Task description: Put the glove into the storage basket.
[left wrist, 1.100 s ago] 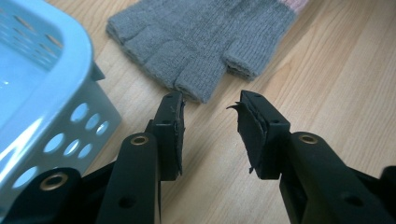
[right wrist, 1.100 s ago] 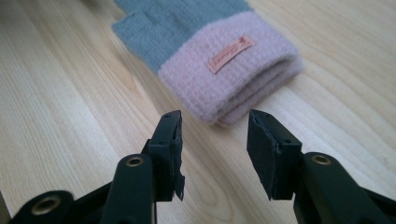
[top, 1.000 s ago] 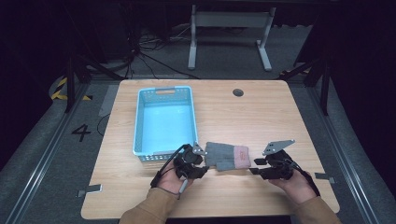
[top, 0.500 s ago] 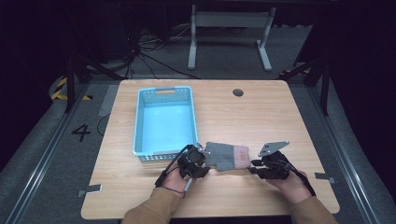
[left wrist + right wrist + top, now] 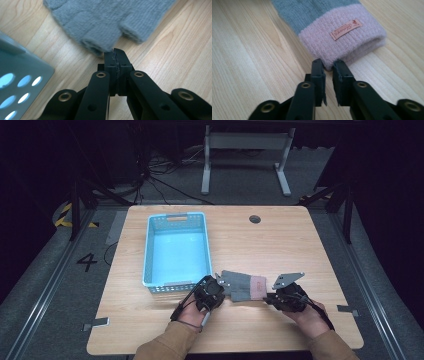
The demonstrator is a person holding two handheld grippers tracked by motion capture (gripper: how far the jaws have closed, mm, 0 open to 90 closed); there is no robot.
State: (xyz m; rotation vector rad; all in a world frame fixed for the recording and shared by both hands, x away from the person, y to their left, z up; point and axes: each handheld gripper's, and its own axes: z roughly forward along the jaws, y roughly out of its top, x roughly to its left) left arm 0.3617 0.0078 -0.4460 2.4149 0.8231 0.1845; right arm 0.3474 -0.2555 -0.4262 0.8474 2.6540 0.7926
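Grey knit glove (image 5: 240, 286) with pink cuff (image 5: 342, 37) and small sewn label, lying flat on the wooden surface (image 5: 300, 245) just beside the near right corner of the blue basket (image 5: 176, 251). Both sets of jaws just closing since a second ago — left tool (image 5: 115, 53) now pressed together at the fingertip end, whether on a wisp of wool impossible to tell; right tool (image 5: 328, 65) narrowed to a slit at the cuff's edge, pinch not yet firm. Probably readying a two-ended lift — toward the basket.
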